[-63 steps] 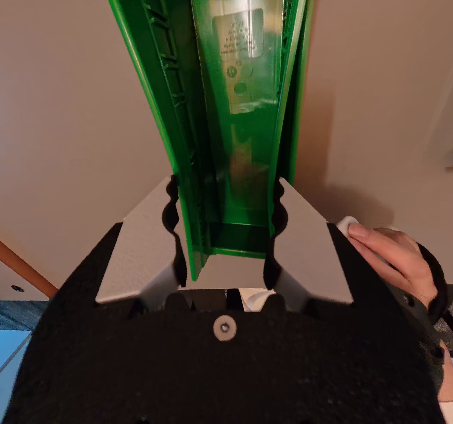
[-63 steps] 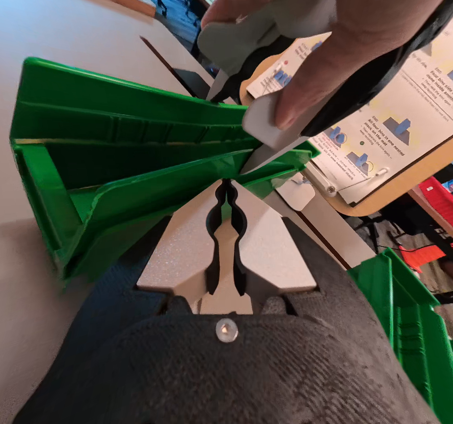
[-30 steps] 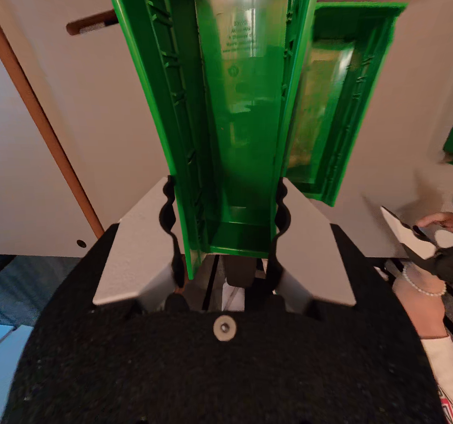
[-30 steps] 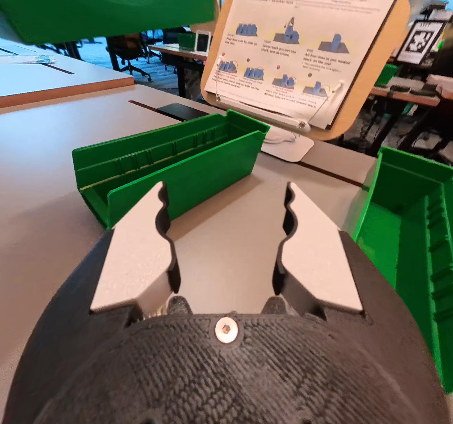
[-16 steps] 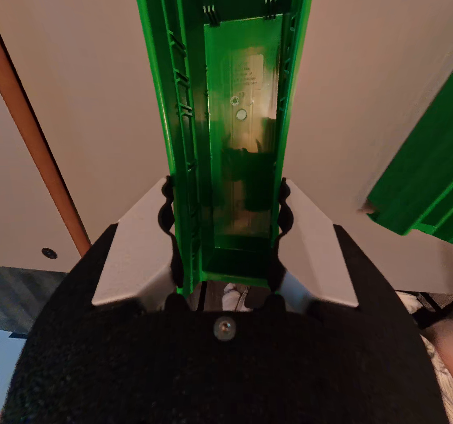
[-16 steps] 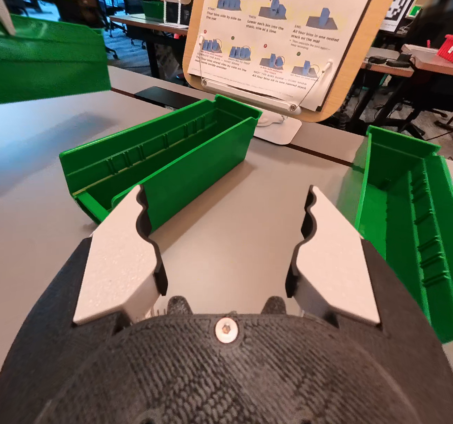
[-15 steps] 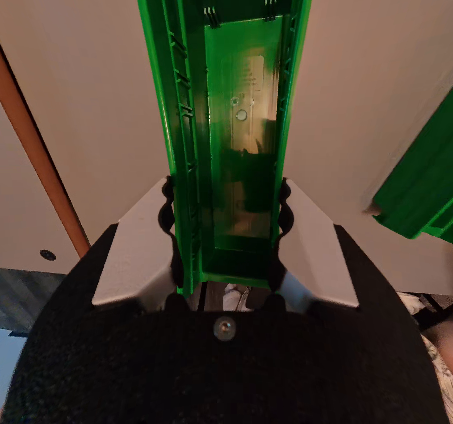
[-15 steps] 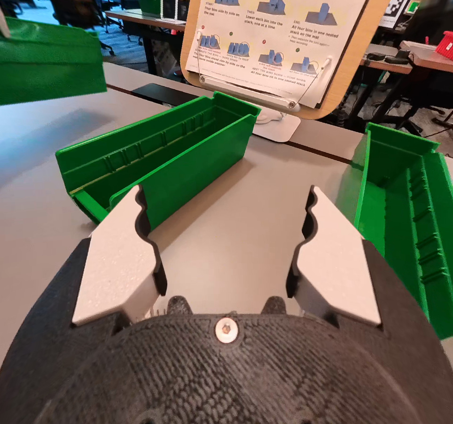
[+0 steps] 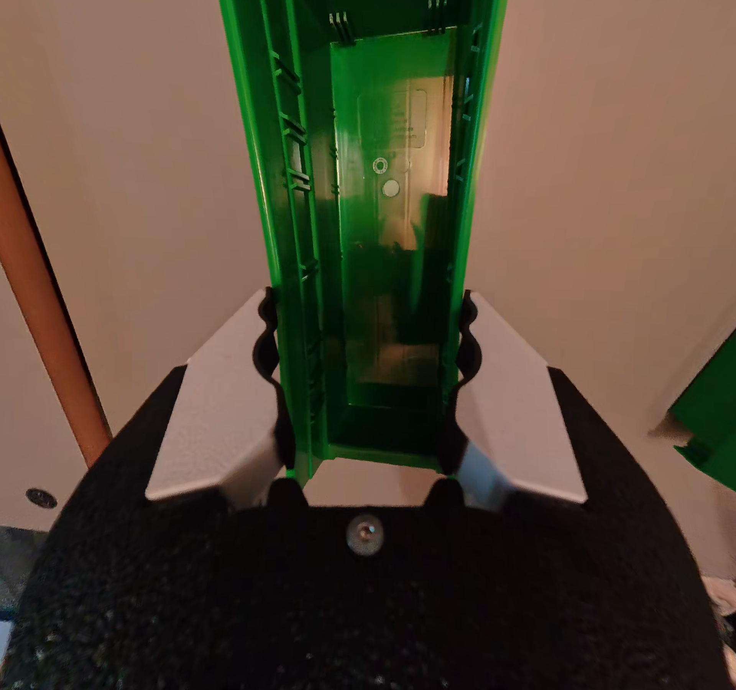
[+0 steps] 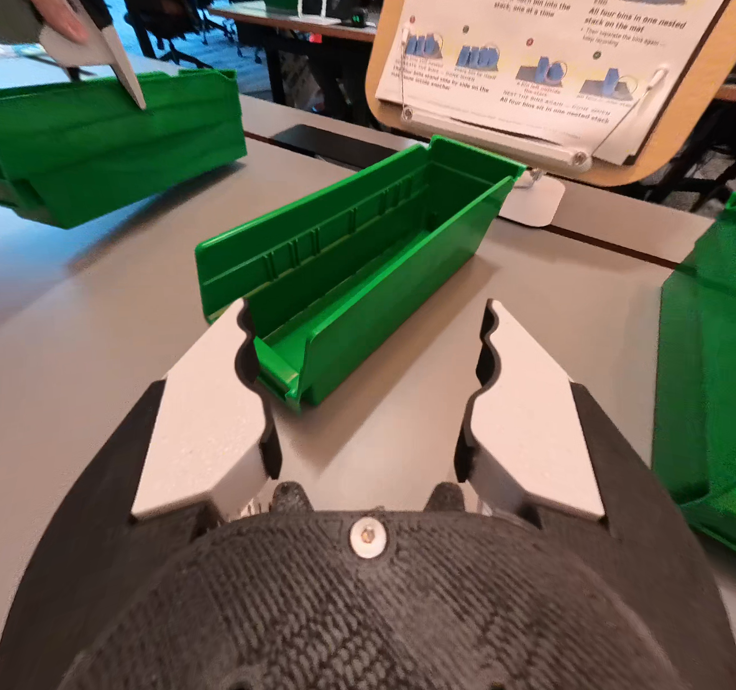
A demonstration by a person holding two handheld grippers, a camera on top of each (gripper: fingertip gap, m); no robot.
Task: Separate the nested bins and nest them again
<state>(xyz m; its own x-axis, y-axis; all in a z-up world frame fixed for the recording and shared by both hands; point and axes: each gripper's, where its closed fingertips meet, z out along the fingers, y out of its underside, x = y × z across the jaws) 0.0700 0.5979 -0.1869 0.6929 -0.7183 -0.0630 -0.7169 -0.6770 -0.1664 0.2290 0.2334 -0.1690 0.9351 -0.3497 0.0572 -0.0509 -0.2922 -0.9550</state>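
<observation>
My left gripper (image 9: 366, 300) is shut on the near end of a long green bin (image 9: 390, 153), one finger on each outer side wall. The bin points straight away from the camera, its inside open to view. In the right wrist view this held bin (image 10: 119, 145) hangs above the table at the far left, with a finger (image 10: 119, 69) of the left gripper on its rim. My right gripper (image 10: 365, 308) is open and empty, just above the table. A second green bin (image 10: 358, 256) stands on the table right ahead of it, its near end by the left fingertip.
A third green bin (image 10: 701, 372) lies at the right edge on the grey table (image 10: 99, 332); a corner of a bin (image 9: 713, 412) shows in the left wrist view. An instruction board (image 10: 557, 53) stands behind the bins. A brown table seam (image 9: 40, 312) runs at the left.
The two nested bins came apart; the right gripper let go and opened, then moved closer to the bin left on the table. The left gripper carried its bin off to the left.
</observation>
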